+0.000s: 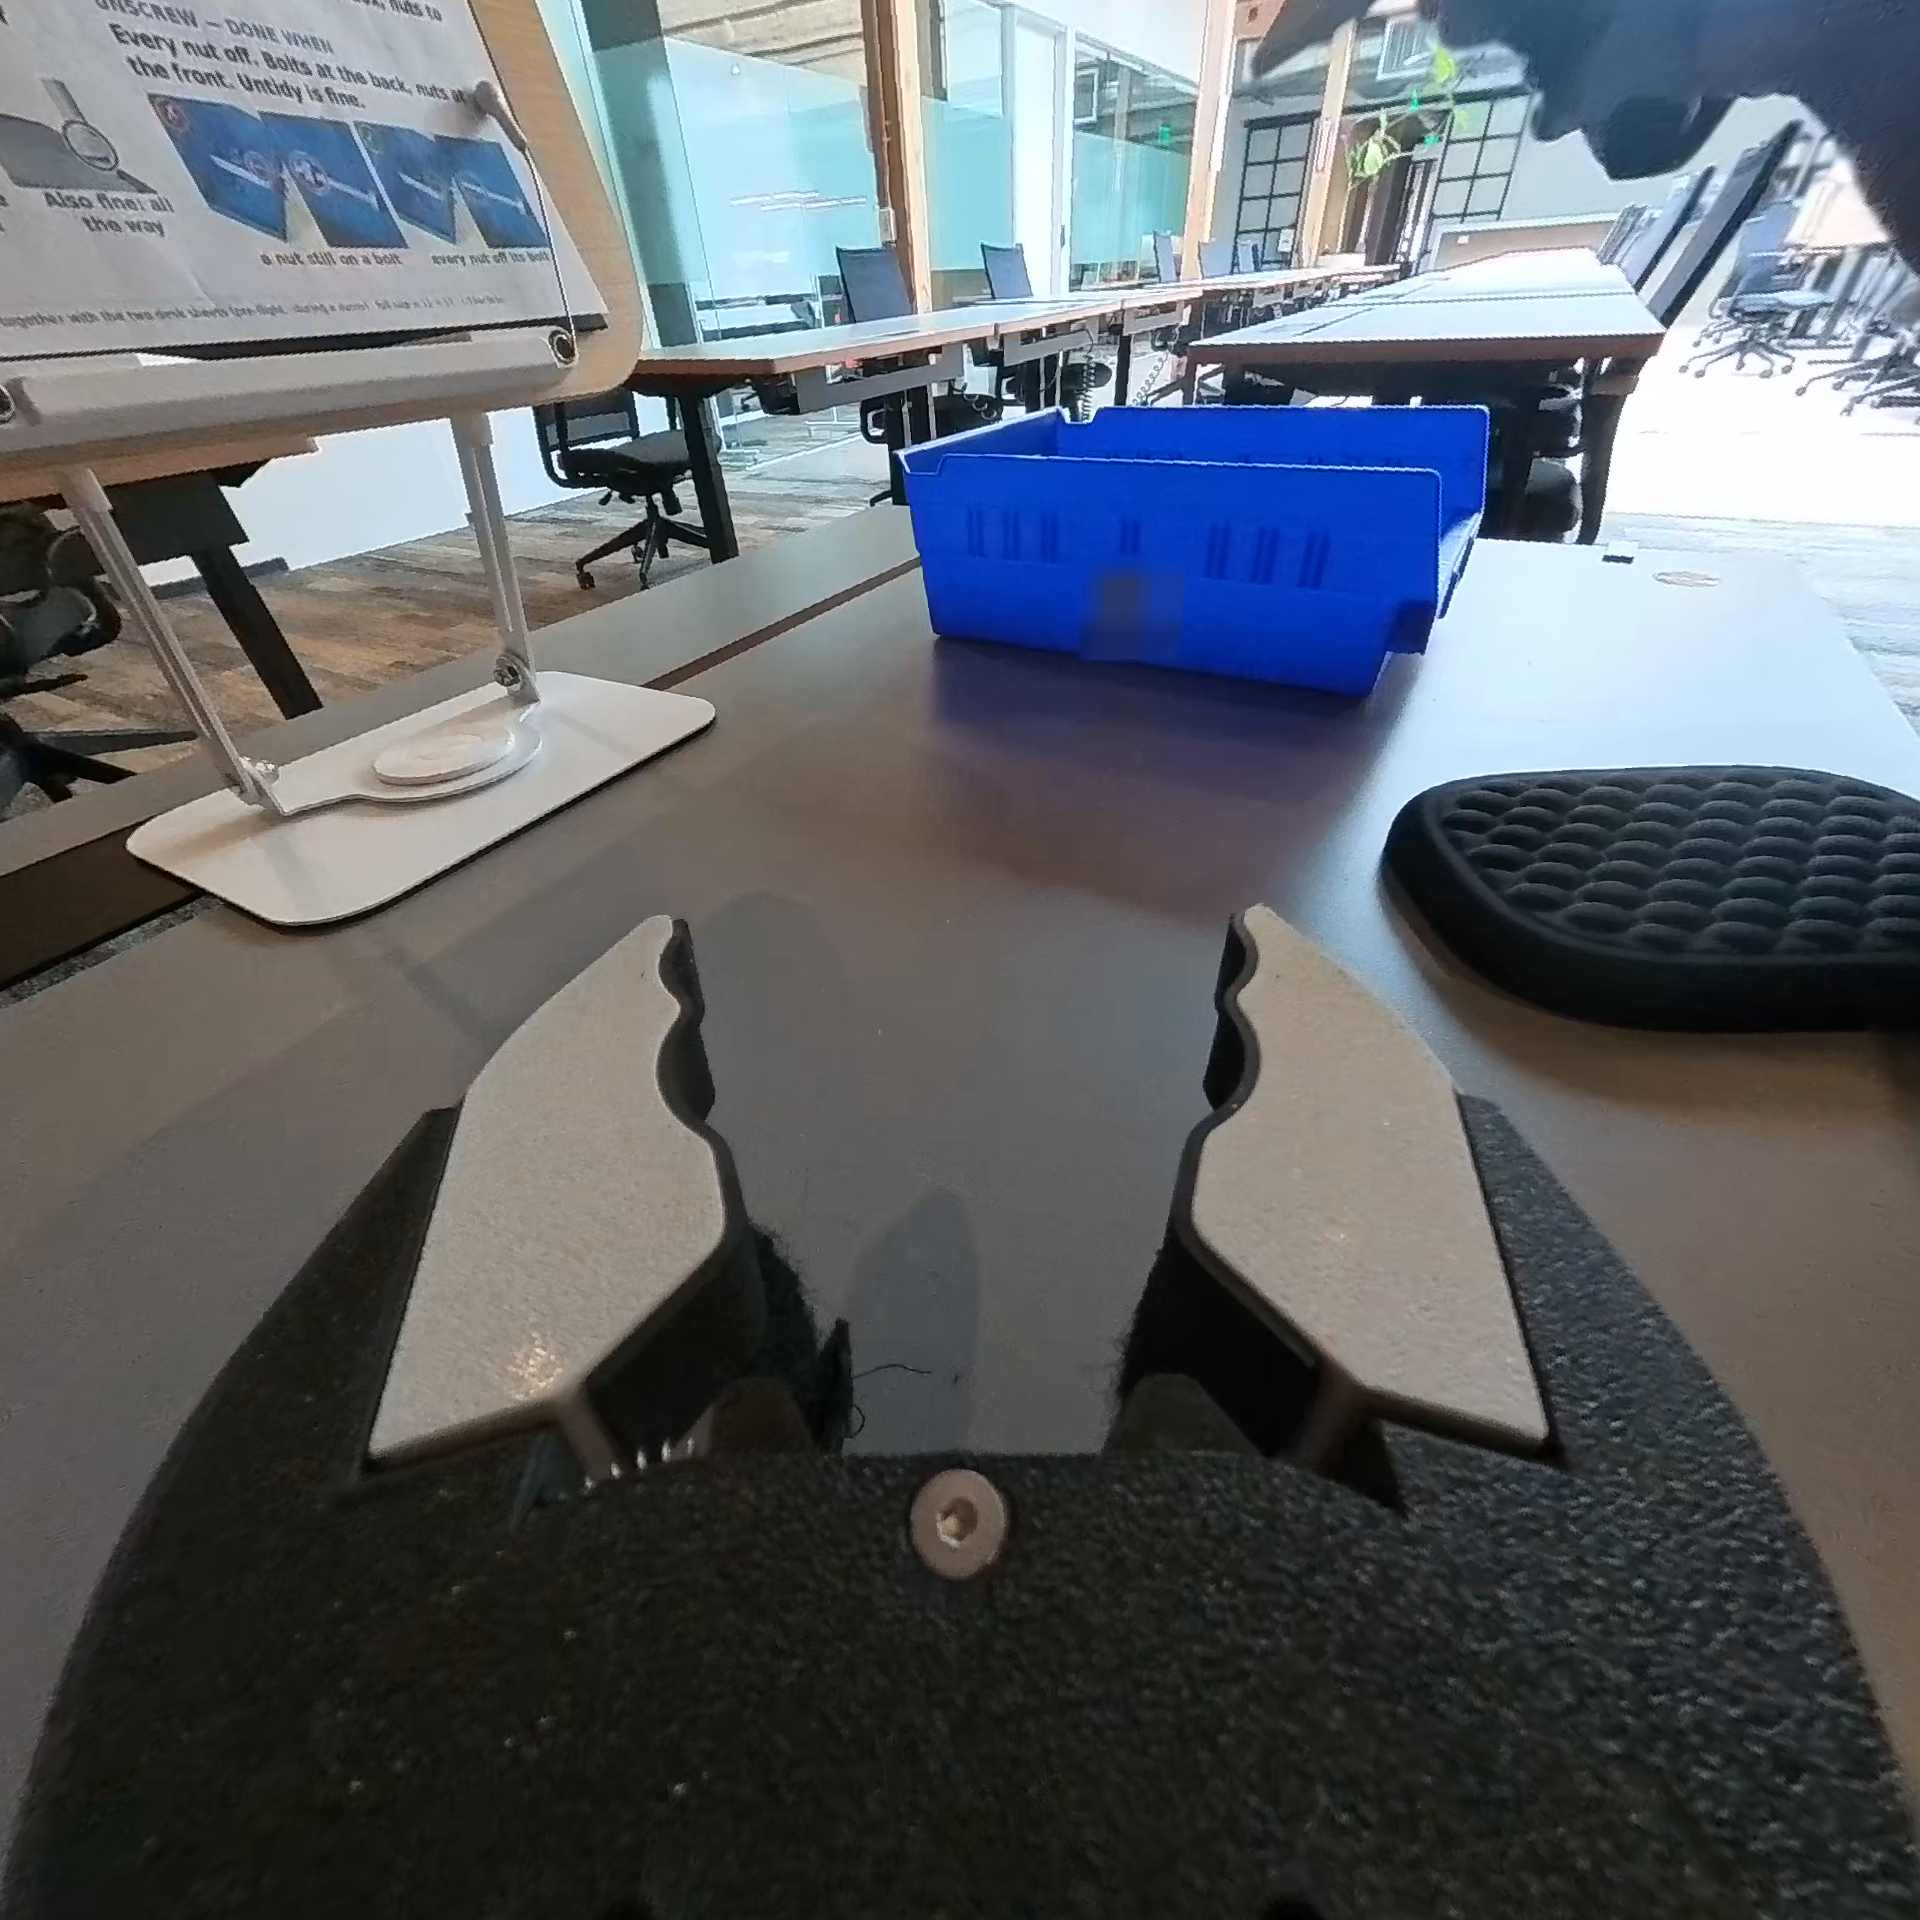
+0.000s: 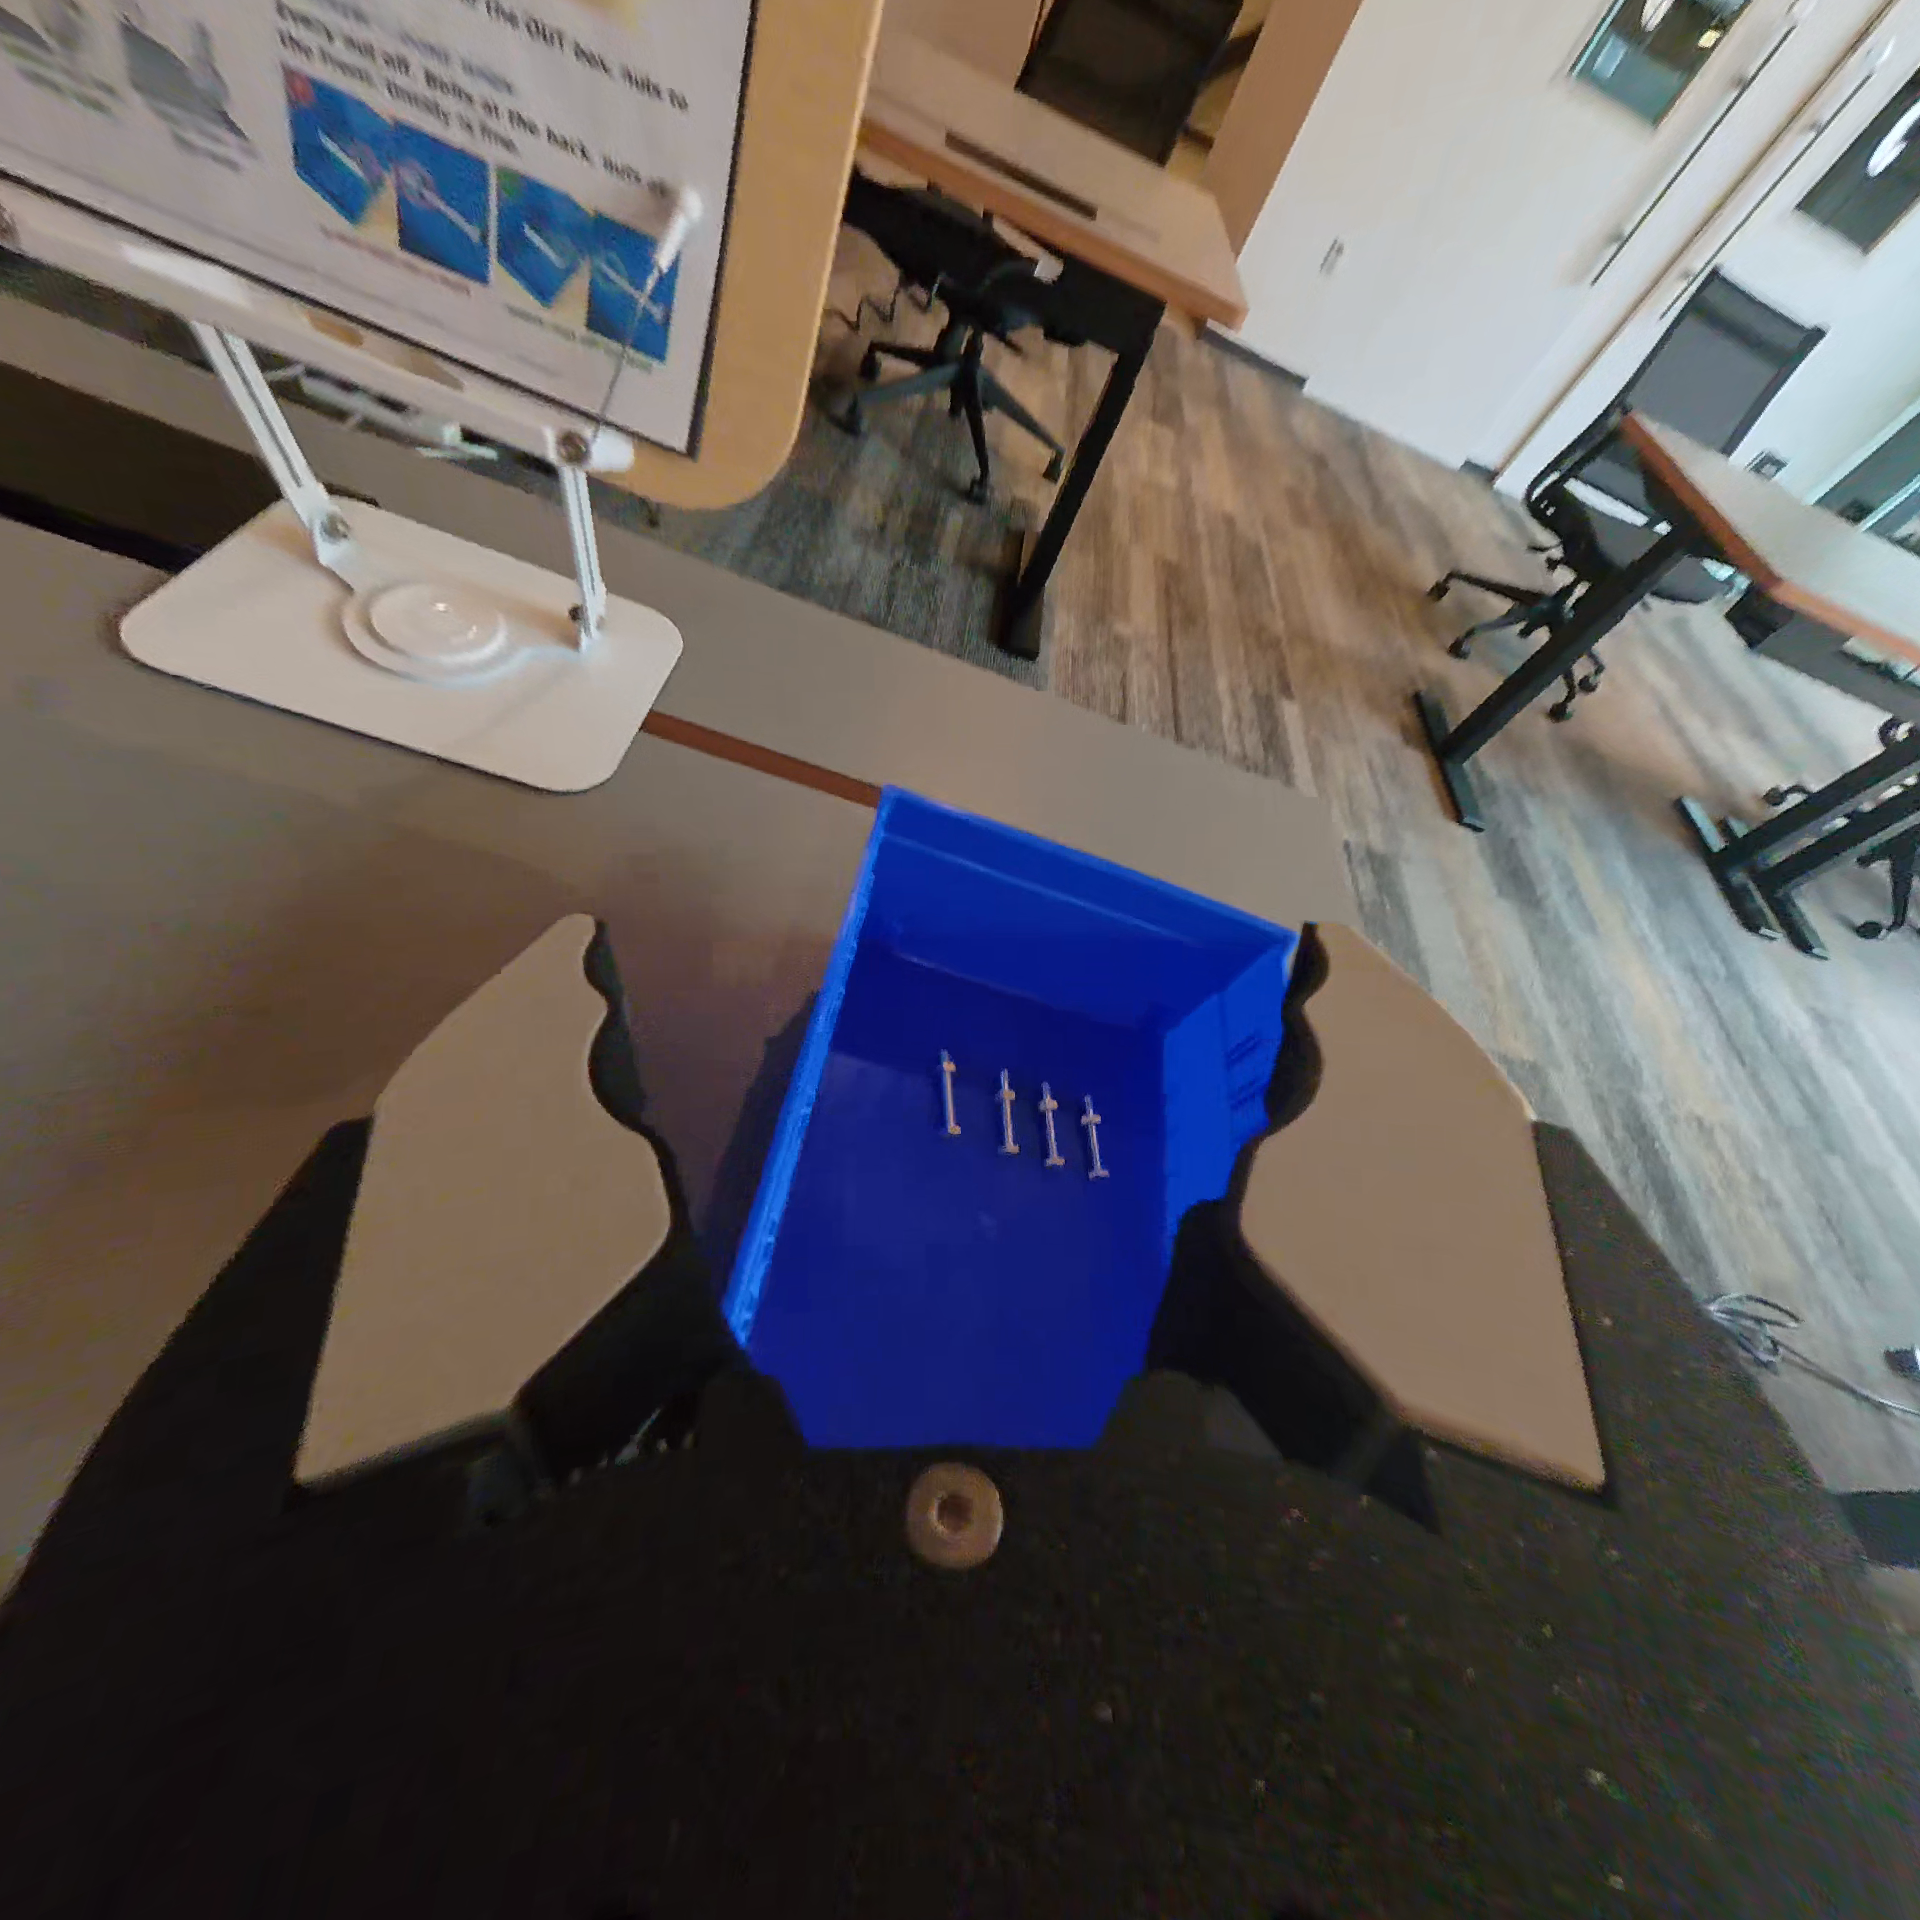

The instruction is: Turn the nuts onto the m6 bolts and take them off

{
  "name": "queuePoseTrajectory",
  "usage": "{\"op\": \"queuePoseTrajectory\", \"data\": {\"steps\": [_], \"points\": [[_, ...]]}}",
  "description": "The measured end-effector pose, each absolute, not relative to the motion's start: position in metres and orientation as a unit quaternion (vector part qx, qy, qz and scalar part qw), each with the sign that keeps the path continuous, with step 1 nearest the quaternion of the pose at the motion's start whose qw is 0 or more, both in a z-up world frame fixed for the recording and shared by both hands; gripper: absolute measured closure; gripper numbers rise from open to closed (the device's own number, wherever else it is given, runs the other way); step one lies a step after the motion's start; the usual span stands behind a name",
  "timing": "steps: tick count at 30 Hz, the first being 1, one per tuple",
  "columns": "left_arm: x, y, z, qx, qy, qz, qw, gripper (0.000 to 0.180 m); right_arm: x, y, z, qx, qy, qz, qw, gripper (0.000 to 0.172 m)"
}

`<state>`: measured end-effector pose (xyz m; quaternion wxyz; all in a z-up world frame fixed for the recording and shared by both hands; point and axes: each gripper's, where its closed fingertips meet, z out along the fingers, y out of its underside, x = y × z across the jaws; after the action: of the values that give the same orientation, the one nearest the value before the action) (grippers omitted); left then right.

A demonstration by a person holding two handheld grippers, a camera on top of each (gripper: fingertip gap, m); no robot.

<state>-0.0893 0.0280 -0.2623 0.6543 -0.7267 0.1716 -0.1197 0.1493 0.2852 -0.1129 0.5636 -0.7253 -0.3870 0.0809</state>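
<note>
A blue bin [image 2: 966,1278] stands on the dark table [image 2: 312,935]. Several bolts [image 2: 1023,1127] with nuts on them lie side by side on its floor. My right gripper [image 2: 951,940] hovers above the bin, looking down into it. Its jaws stand wide open with nothing between the pads. In the left wrist view the same blue bin [image 1: 1195,551] stands farther back on the table. My left gripper [image 1: 956,935] rests low over the table in front of it, wide open and empty.
A white document stand [image 1: 416,790] with an instruction sheet [image 1: 260,156] stands at the left; it also shows in the right wrist view [image 2: 416,644]. A black textured pad [image 1: 1683,894] lies at the right. The table's far edge [image 2: 1039,769] drops to the floor behind the bin.
</note>
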Motion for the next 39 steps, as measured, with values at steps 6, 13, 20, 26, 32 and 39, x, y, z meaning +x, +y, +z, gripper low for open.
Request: {"op": "queuePoseTrajectory", "data": {"steps": [6,13,20,26,32,39], "points": [[-0.089,0.028,-0.262,-0.727,0.172,-0.12,0.654,0.086,0.152,0.269,-0.094,-0.696,-0.342,0.071,0.628,0.037],[-0.088,0.028,-0.263,-0.727,0.176,-0.117,0.653,0.086,0.147,0.241,-0.086,-0.671,-0.318,0.132,0.657,0.025],[-0.086,0.027,-0.264,-0.727,0.185,-0.112,0.652,0.086,0.143,0.203,-0.068,-0.607,-0.293,0.303,0.674,0.025],[-0.085,0.027,-0.264,-0.726,0.19,-0.109,0.651,0.087,0.159,0.192,-0.074,-0.584,-0.275,0.307,0.699,0.054],[-0.084,0.026,-0.263,-0.724,0.191,-0.118,0.653,0.088,0.171,0.177,-0.083,-0.544,-0.273,0.231,0.759,0.069],[-0.084,0.024,-0.261,-0.718,0.191,-0.127,0.657,0.088,0.185,0.177,-0.107,-0.545,-0.267,0.182,0.774,0.07]]}}
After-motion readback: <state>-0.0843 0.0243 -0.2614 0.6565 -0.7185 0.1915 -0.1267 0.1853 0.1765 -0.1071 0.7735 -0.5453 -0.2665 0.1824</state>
